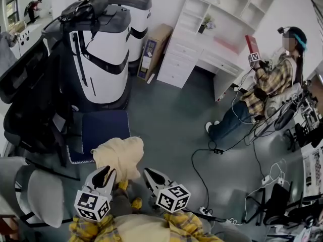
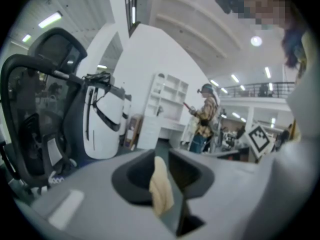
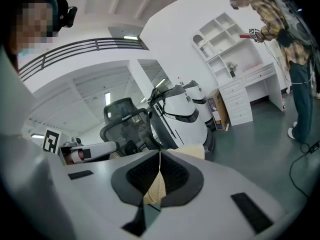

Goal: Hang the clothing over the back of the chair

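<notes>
Head view: holds a bunched cream garment [image 1: 119, 157] up near the black office chair [image 1: 30, 105], with left gripper [image 1: 105, 174] and right gripper [image 1: 150, 175] fingers [image 3: 170, 176] each pinched shut on a fold; looks soft, light, floppy, so probably needs two well-spread edge grips for draping.

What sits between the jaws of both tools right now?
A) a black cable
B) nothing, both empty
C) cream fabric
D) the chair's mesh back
C: the left tool and the right tool each show a fold of the cream garment pinched between their jaws, and the head view has both tools at the garment's lower edge.
</notes>
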A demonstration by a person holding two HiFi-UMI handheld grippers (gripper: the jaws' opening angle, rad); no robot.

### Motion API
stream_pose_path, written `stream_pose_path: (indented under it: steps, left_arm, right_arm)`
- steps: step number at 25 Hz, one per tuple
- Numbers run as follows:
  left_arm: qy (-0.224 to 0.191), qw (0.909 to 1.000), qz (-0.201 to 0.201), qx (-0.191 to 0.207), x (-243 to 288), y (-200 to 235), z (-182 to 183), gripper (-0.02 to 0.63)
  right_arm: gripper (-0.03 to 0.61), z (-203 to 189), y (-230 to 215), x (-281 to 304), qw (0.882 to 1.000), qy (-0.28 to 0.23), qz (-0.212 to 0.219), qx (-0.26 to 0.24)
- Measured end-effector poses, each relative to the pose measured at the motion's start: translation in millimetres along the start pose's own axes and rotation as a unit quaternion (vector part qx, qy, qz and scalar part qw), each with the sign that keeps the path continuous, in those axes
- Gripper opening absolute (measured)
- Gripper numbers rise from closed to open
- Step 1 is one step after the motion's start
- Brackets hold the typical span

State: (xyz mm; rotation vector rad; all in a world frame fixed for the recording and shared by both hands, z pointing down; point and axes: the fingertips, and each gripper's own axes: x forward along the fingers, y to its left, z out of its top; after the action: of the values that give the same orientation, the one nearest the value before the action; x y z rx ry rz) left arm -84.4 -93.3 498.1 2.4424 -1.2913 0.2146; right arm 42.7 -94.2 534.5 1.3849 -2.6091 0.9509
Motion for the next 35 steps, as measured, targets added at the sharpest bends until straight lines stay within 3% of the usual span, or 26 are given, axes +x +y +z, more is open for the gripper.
stream_pose_path:
  steps: [13,35]
  left_arm:
    - [0.008,0.9997,0.016,-0.017,7.9,8.5,0.3,0.008]
    - [0.028,0.9991,0.018,-0.025,13.2,12.3,-8.1,0.006]
  right_arm:
    - [0.015,7.2,-0.5,4.5,0.999,-0.004,-0.014,-0.029]
    - [0.014,8.1,5.4,16.1,0.999,0.010,-0.008,-0.045]
